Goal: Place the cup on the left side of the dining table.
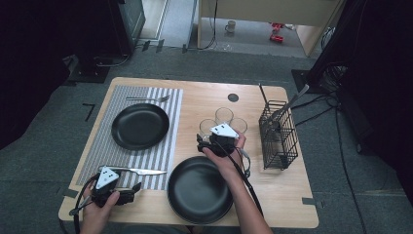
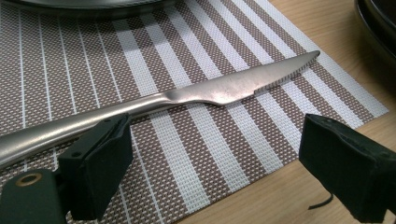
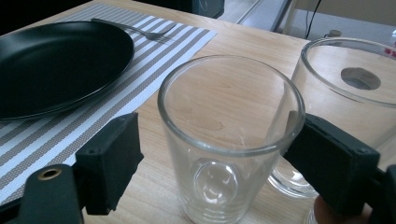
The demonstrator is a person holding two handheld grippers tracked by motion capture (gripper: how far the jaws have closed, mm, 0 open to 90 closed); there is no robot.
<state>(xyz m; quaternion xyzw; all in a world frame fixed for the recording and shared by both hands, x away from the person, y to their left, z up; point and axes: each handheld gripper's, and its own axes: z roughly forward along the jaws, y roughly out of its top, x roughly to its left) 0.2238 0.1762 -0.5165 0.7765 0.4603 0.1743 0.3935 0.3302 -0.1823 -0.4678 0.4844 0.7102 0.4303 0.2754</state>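
My right gripper (image 1: 206, 138) reaches into a cluster of three clear glasses at the table's middle. In the right gripper view its jaws (image 3: 219, 154) straddle the nearest glass (image 3: 229, 116). The right pad lies against the glass wall, while a small gap shows at the left pad, so the gripper is open. A second glass (image 3: 355, 79) stands just behind to the right. My left gripper (image 1: 130, 191) rests at the placemat's near edge, open (image 2: 215, 154) with nothing between its jaws. A table knife (image 2: 224, 91) lies on the striped placemat (image 2: 196, 154) just beyond them, and its handle passes behind the left jaw.
One black plate (image 1: 140, 126) sits on the placemat with a fork (image 1: 148, 99) beyond it. A second black plate (image 1: 199, 189) lies at the front of the wooden table (image 1: 282, 195). A black wire cutlery basket (image 1: 278, 134) holding utensils stands at the right.
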